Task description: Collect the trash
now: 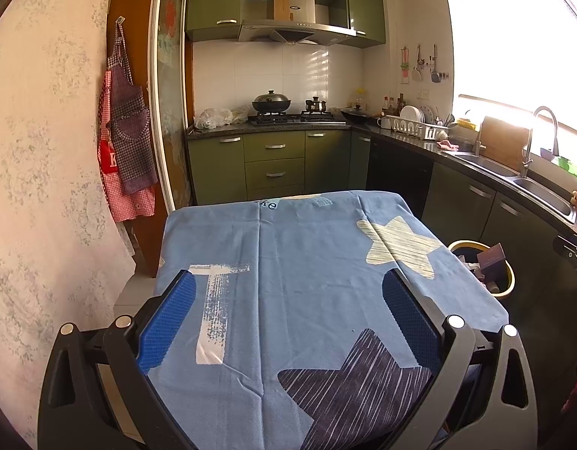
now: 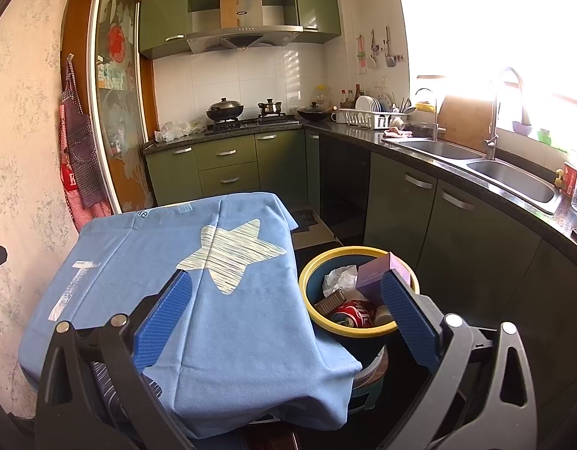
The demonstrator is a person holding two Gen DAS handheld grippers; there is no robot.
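A yellow-rimmed dark bin (image 2: 307,262) stands on the floor right of the table; it also shows in the left wrist view (image 1: 509,277). Inside lie a purple box (image 2: 374,275), a red can (image 2: 354,313), crumpled white paper (image 2: 339,277) and other scraps. The table wears a blue cloth with stars (image 1: 307,270), also in the right wrist view (image 2: 176,273). My left gripper (image 1: 288,300) is open and empty above the cloth. My right gripper (image 2: 288,300) is open and empty, over the table's right edge, its right finger (image 2: 408,318) over the bin.
Green cabinets (image 2: 228,168) and a dark counter with a double sink (image 2: 505,176) run along the back and right. A stove with pots (image 1: 288,112) and a dish rack (image 1: 415,123) sit on the counter. Aprons (image 1: 127,131) hang on the left wall.
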